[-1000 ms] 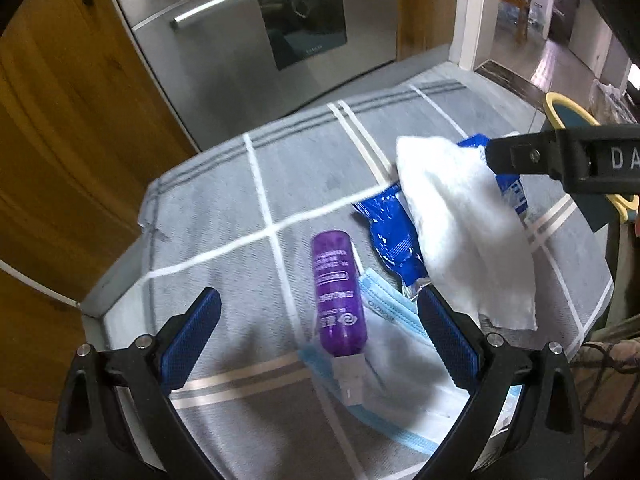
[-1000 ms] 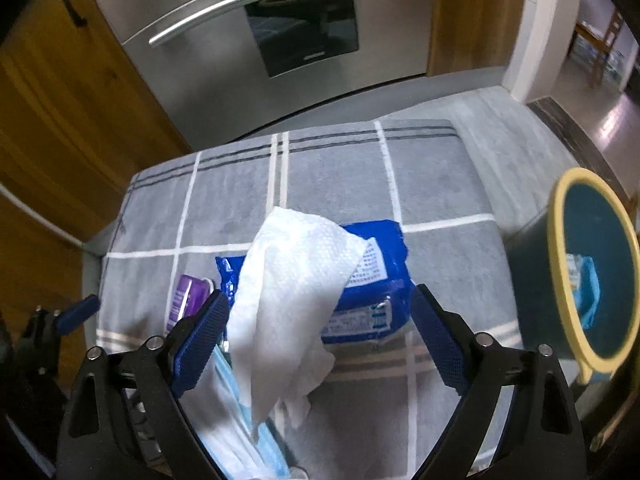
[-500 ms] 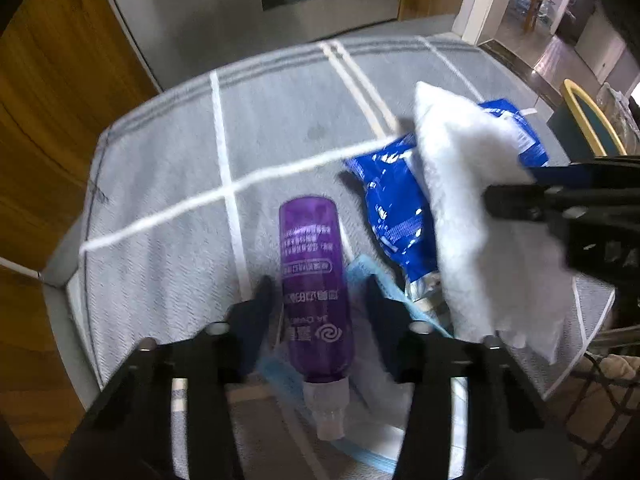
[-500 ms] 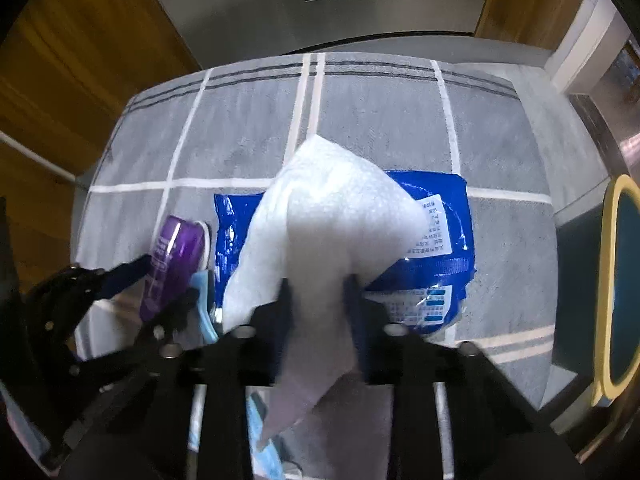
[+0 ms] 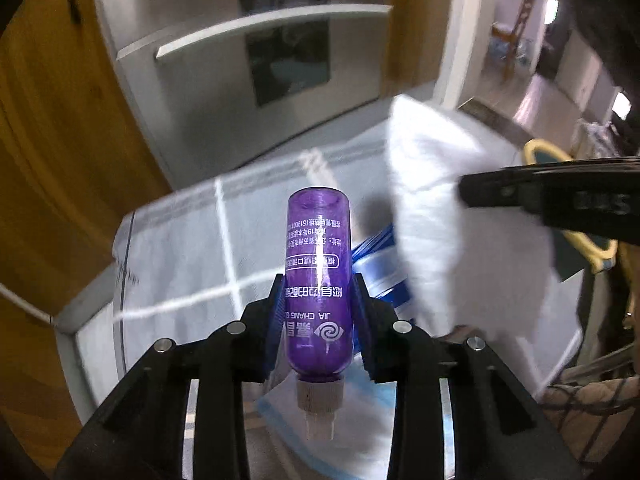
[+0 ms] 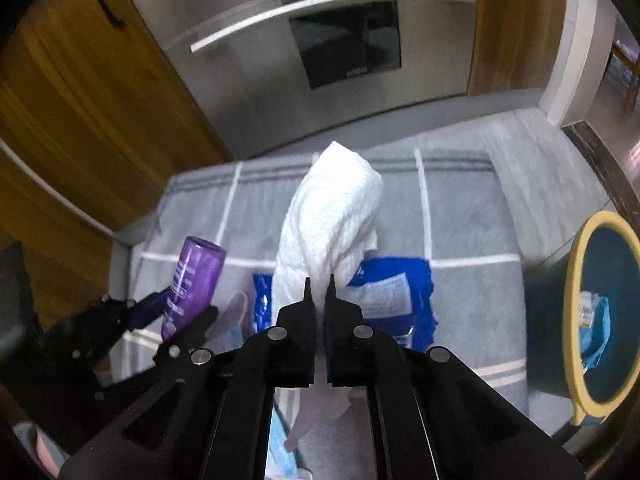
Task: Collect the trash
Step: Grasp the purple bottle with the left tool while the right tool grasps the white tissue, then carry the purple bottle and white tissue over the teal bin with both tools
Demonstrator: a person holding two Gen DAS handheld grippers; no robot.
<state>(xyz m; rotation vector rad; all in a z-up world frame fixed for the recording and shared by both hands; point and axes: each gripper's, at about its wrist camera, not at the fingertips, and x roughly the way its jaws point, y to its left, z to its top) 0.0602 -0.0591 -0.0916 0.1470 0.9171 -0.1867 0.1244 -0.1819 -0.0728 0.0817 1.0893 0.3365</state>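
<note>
— Jaws? Left gripper (image 5: pixel 318 312) clamps the translucent purple plastic bottle (image 5: pixel 318 280), lifted clear of the grey checked cloth (image 5: pixel 180 248)
— Right gripper (image 6: pixel 319 292) pinches the white crumpled tissue (image 6: pixel 332 216); only its view shows inside the yellow-rimmed teal bin (image 6: pixel 576 292)

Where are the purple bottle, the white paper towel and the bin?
Purple plastic bottle (image 5: pixel 318 280), left wrist view, labelled body.
White paper towel (image 6: pixel 332 220), right wrist view, upper fold.
Yellow-rimmed teal bin (image 6: pixel 576 280), right wrist view, near rim.
</note>
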